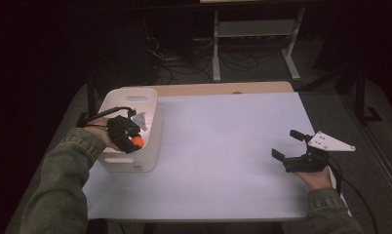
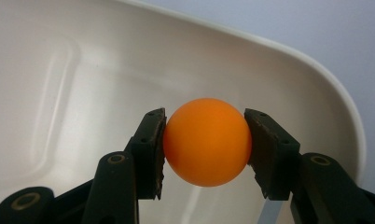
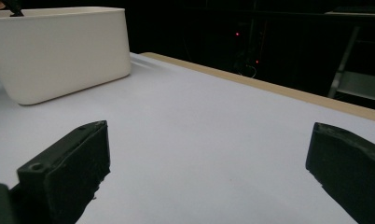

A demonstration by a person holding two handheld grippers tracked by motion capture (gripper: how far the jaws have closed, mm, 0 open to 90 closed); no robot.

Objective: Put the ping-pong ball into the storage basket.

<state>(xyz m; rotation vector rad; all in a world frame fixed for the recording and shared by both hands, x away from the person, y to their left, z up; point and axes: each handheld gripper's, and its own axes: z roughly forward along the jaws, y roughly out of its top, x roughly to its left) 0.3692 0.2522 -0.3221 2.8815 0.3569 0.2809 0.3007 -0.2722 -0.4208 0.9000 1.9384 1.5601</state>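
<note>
An orange ball (image 2: pixel 207 141) is pinched between the two pads of my left gripper (image 2: pixel 205 148), which hangs over the inside of a white bin (image 2: pixel 73 74). From above, the left gripper (image 1: pixel 133 142) holds that ball (image 1: pixel 137 142) over the near end of the white bin (image 1: pixel 150 108) at the table's left. My right gripper (image 1: pixel 287 144) rests low over the white sheet near the right edge, open. Its jaws stand wide apart in the right gripper view (image 3: pixel 209 172) with bare table between them. The bin (image 3: pixel 59 51) stands far off at the upper left there.
A white sheet (image 1: pixel 223 151) covers the table, with a strip of wood (image 1: pixel 218 88) showing along the far edge. A metal rack frame (image 1: pixel 255 44) and cables stand on the dark floor behind the table.
</note>
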